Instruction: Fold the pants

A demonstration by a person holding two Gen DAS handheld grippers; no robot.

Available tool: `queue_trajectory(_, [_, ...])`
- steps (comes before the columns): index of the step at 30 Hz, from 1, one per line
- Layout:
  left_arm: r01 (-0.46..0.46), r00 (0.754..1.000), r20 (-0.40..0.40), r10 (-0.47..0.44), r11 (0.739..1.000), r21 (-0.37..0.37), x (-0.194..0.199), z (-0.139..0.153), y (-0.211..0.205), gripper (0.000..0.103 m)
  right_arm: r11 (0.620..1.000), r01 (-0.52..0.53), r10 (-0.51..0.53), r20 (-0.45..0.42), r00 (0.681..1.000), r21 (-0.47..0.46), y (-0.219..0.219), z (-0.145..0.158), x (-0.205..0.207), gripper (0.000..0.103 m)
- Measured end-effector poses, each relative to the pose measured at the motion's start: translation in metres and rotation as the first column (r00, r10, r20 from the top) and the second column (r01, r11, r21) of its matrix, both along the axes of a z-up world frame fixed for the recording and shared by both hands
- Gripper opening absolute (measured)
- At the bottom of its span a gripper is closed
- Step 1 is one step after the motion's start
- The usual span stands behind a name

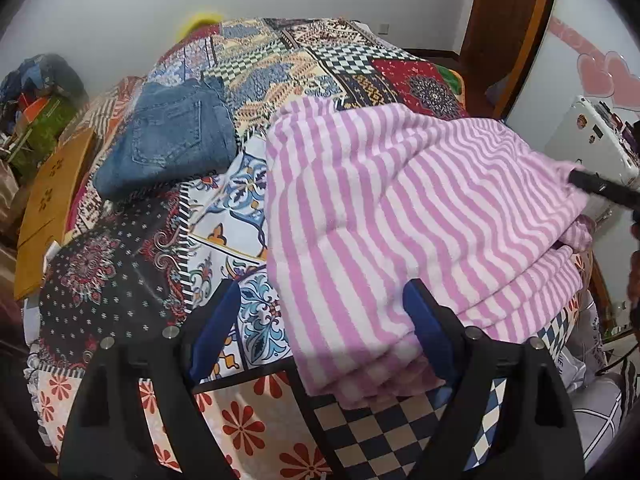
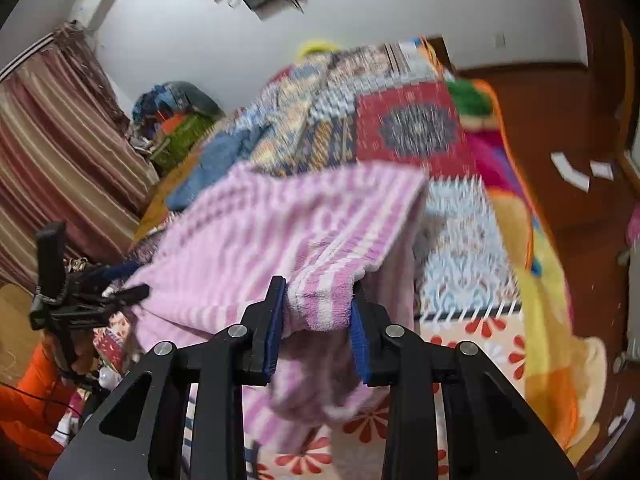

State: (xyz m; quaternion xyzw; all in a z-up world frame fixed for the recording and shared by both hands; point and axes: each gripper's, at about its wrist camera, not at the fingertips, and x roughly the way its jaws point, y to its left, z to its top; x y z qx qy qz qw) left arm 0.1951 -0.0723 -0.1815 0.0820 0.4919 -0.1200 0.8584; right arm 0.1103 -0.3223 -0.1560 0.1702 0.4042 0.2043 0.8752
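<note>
Pink striped pants (image 1: 400, 216) lie part-folded on bed (image 1: 248, 412), one end lifted; soft fleecy cloth, light, limp, sags; best gripped at bunched edge; right gripper (image 2: 318, 316) jaws pinch that edge; left gripper (image 1: 320, 336) jaws wide, gripping nothing.

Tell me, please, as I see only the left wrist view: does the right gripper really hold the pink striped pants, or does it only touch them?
Observer: It holds them. The right gripper has a bunched edge of the pink striped pants pinched between its blue pads.
Operator: Does any cloth hang loose under that grip?
Observer: Yes, a fold hangs below the jaws, over the flowered part of the bedspread.
Operator: Is my left gripper seen from there?
Observer: Yes, the left gripper is at the left side of the pants, and an orange sleeve shows below it.
</note>
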Motion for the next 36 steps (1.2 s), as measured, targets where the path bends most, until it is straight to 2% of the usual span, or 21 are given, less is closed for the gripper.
queue_trajectory(3, [0.0,0.999,0.037,0.0,1.0,0.007,-0.003,0.013,-0.001,0.084,1.0,-0.006,0.006,0.063,0.998,-0.002,0.003,0.031,-0.012,0.025])
queue_trajectory(7, [-0.008,0.996,0.088,0.009,1.0,-0.012,-0.007,0.035,0.003,0.084,1.0,-0.009,0.01,0.111,0.994,-0.008,0.001,0.053,-0.034,0.025])
queue_trajectory(10, [-0.014,0.993,0.119,0.016,1.0,-0.013,-0.008,0.047,0.005,0.084,1.0,-0.01,0.01,0.075,0.997,-0.009,0.001,0.045,-0.045,0.025])
queue_trajectory(13, [-0.024,0.992,0.123,0.026,1.0,-0.018,-0.007,0.05,0.008,0.084,0.999,0.008,-0.008,-0.003,1.0,-0.032,0.001,0.015,-0.048,0.025])
queue_trajectory(19, [-0.024,0.997,0.075,0.024,1.0,-0.012,0.0,0.034,0.004,0.084,1.0,0.01,-0.009,-0.168,0.986,0.005,-0.009,-0.047,-0.039,0.026])
queue_trajectory(21, [-0.013,0.997,0.071,0.014,1.0,-0.001,0.001,0.029,0.0,0.084,1.0,0.007,-0.004,-0.184,0.983,0.016,-0.011,-0.052,-0.039,0.028])
queue_trajectory(25, [0.001,0.998,0.068,-0.005,0.999,0.05,0.004,0.017,-0.004,0.084,1.0,-0.001,-0.002,-0.171,0.985,-0.021,-0.016,-0.044,-0.036,0.033])
queue_trajectory(27, [0.009,0.999,0.049,-0.012,0.997,0.071,0.005,0.007,-0.004,0.084,0.998,-0.013,0.001,-0.165,0.986,-0.068,-0.014,-0.038,-0.038,0.042])
queue_trajectory(30, [0.016,0.999,0.027,-0.018,0.998,0.06,0.004,-0.003,-0.001,0.084,0.99,-0.02,-0.004,-0.167,0.986,-0.139,-0.014,-0.03,-0.039,0.05])
queue_trajectory(33, [0.025,0.999,0.031,-0.026,0.999,0.047,-0.001,-0.009,0.003,0.084,0.989,-0.013,-0.013,-0.169,0.986,-0.15,-0.017,-0.024,-0.04,0.051])
queue_trajectory(36, [0.047,0.998,0.034,-0.049,0.997,0.054,-0.003,-0.009,0.004,0.084,0.984,0.006,-0.03,-0.133,0.991,-0.176,-0.02,-0.008,-0.037,0.051])
